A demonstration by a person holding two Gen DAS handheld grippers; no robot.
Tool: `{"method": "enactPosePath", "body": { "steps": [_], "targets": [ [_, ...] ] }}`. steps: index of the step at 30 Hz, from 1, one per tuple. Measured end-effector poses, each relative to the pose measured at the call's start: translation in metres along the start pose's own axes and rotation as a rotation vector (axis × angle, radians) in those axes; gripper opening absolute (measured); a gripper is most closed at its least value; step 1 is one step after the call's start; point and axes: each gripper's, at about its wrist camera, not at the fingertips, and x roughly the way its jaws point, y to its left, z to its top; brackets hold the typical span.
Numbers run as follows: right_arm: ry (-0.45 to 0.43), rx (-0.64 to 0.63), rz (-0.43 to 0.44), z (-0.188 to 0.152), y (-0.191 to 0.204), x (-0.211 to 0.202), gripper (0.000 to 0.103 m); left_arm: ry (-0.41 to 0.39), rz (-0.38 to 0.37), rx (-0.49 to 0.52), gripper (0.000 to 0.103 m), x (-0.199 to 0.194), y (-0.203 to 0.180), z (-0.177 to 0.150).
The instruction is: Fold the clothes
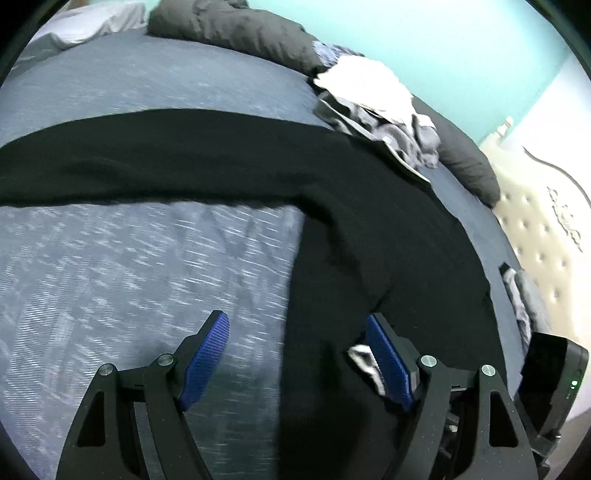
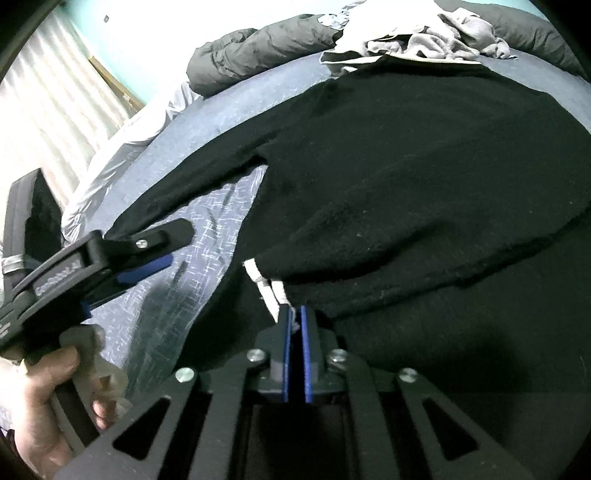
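Note:
A black sweater (image 1: 362, 221) lies spread on the blue bedspread (image 1: 129, 266), one sleeve stretched out to the left. It fills most of the right wrist view (image 2: 424, 177). My left gripper (image 1: 297, 332) is open and empty, its blue pads (image 1: 207, 354) hovering over the bedspread and the sweater's near edge. It also shows in the right wrist view (image 2: 162, 251) at the left, held by a hand. My right gripper (image 2: 294, 317) is shut on the sweater's near edge, beside a white label (image 2: 266, 288). The label also shows in the left wrist view (image 1: 364, 363).
A pile of grey and white clothes (image 1: 380, 107) lies at the far side of the bed, next to a dark grey duvet (image 1: 236, 29). A tufted cream headboard (image 1: 543, 229) stands at the right. A curtain (image 2: 48, 99) hangs at the left.

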Motion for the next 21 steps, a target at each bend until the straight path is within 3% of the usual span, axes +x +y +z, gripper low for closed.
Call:
{"method": "enactPosePath", "body": {
  "steps": [3,6,11,13,15,21],
  "targets": [
    [0.003,0.014,0.002,-0.002,-0.004,0.002,0.005,0.032,-0.008,0.031,0.079,0.010,-0.008,-0.002],
    [0.000,0.022,0.009,-0.003,-0.005,0.002,0.005,0.081,-0.025,0.053,0.062,0.024,-0.014,-0.006],
    [0.000,0.030,0.021,-0.004,-0.008,0.002,0.004,0.115,-0.040,0.137,0.046,0.034,-0.033,-0.010],
    [0.002,0.037,0.026,-0.004,-0.009,0.002,0.004,0.126,-0.051,0.139,0.021,0.038,-0.034,-0.010],
    [0.003,0.035,0.027,-0.005,-0.009,0.002,0.004,0.133,-0.070,0.119,0.007,0.041,-0.031,-0.009],
    [0.001,0.048,0.042,-0.005,-0.011,0.000,0.004,0.123,-0.089,0.113,0.003,0.040,-0.031,-0.006]
  ]
}}
